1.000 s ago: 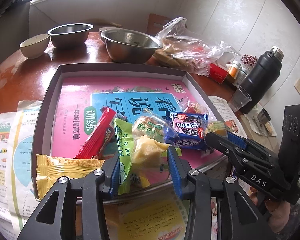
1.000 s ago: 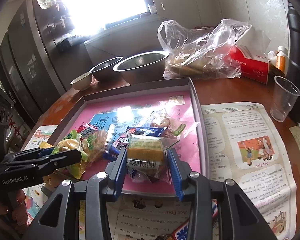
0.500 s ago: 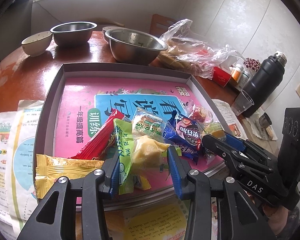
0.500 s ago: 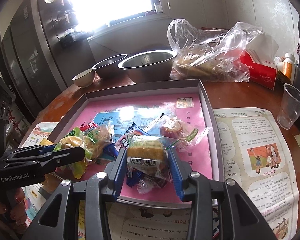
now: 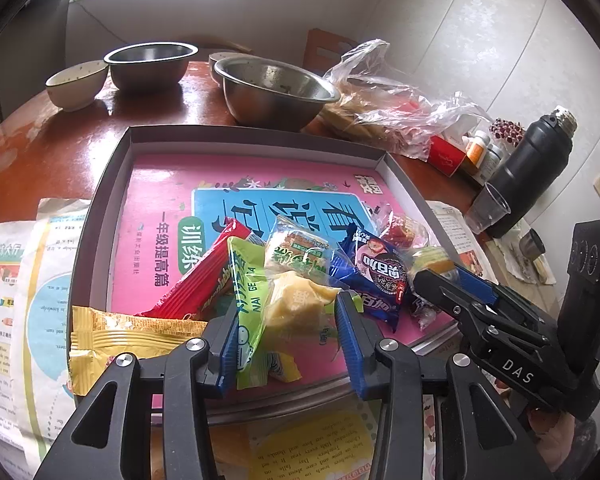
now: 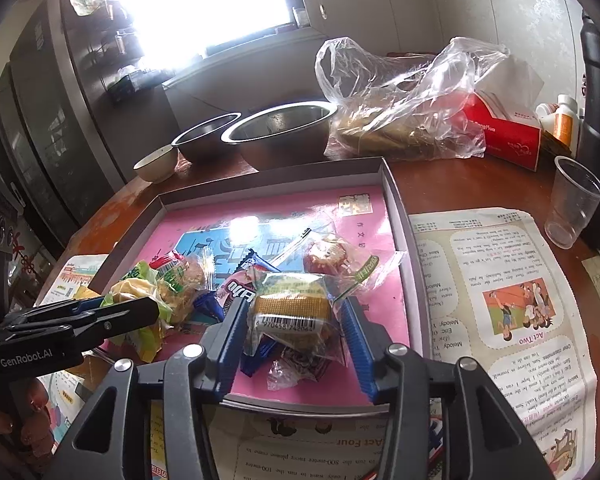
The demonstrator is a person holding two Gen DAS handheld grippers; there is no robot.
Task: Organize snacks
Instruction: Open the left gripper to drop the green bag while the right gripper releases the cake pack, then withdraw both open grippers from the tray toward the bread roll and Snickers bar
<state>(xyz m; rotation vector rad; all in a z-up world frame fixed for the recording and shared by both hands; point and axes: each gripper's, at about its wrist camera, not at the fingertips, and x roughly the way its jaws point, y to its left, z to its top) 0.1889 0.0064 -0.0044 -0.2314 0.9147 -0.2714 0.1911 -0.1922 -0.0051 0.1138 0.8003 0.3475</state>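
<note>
Inside the tray, left tongs grasp the green snack, right tongs grasp the yellow cake; lift both slowly, apart.

Each camera sits just behind its own gripper and looks forward along the two fingers, low and close over the near edge of the gray tray. The left view sees the right gripper at its lower right. The right view sees the left gripper at its lower left. Both views share the tray, the steel bowls and the plastic bag at the top.
</note>
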